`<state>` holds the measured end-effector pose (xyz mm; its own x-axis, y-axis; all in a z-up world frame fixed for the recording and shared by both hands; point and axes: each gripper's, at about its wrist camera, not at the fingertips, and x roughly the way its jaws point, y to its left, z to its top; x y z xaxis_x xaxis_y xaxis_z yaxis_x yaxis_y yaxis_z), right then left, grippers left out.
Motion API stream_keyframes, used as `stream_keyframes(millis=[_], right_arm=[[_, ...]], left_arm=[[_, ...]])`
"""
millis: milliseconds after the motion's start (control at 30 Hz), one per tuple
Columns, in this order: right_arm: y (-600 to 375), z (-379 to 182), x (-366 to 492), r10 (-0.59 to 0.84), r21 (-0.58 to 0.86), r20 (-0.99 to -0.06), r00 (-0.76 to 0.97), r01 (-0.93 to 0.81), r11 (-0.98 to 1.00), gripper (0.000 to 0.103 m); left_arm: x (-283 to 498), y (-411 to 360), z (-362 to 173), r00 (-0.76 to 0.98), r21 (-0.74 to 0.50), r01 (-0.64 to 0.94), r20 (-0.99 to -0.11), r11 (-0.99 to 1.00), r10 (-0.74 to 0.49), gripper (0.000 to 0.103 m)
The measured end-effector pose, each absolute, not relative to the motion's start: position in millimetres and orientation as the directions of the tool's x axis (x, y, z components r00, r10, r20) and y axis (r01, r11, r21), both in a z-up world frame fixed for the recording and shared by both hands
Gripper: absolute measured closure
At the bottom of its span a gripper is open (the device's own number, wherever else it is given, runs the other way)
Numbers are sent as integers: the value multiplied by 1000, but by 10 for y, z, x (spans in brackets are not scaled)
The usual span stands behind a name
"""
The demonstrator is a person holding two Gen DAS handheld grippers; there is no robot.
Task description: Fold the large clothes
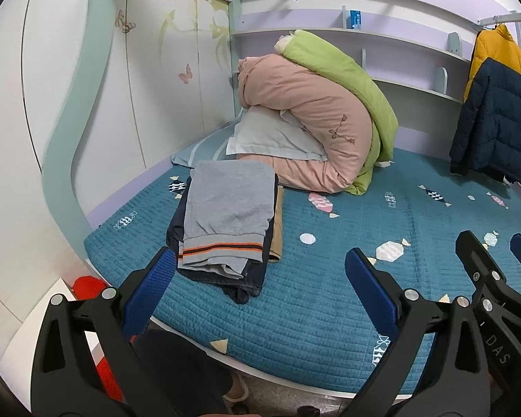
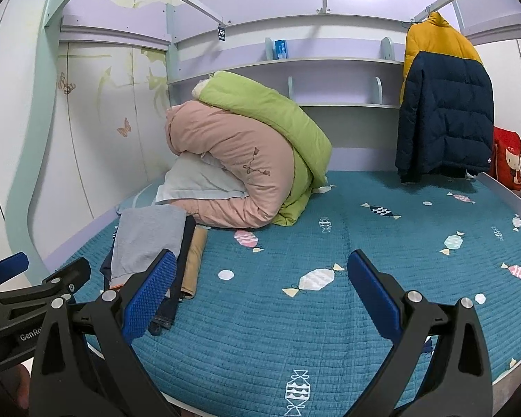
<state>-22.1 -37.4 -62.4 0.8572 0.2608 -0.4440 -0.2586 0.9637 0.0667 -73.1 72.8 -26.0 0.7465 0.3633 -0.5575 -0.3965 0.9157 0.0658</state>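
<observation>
Teal quilted bedspread (image 2: 295, 330) with candy prints stretches out under both my tools. My left gripper (image 1: 260, 292) hangs with jaws spread wide, nothing between them; my right gripper (image 2: 262, 293) likewise gapes empty above the bed. Folded grey sweatpants with orange-striped cuffs (image 1: 225, 219) top a stack over dark denim jeans (image 1: 246, 285) and a tan garment (image 2: 194, 260), lying at the bed's left side beside a rolled pink-and-green quilt (image 2: 239, 173). A navy-and-yellow puffer jacket (image 2: 441, 111) hangs at the far right.

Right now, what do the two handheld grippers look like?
Both the left gripper and the right gripper match: black plastic frames with triangular cutouts, silver round bolts, and blue textured finger pads. White lettering, partly readable, marks each body. No cables or sleeves show.
</observation>
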Motion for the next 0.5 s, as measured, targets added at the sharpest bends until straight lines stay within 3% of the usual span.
stream_keyframes(millis=[500], right_arm=[[-375,-633,-239,258,75,-447,856,-252,965,8]], left_arm=[[-744,708,-263,740,71,-402,-562,913,370,5]])
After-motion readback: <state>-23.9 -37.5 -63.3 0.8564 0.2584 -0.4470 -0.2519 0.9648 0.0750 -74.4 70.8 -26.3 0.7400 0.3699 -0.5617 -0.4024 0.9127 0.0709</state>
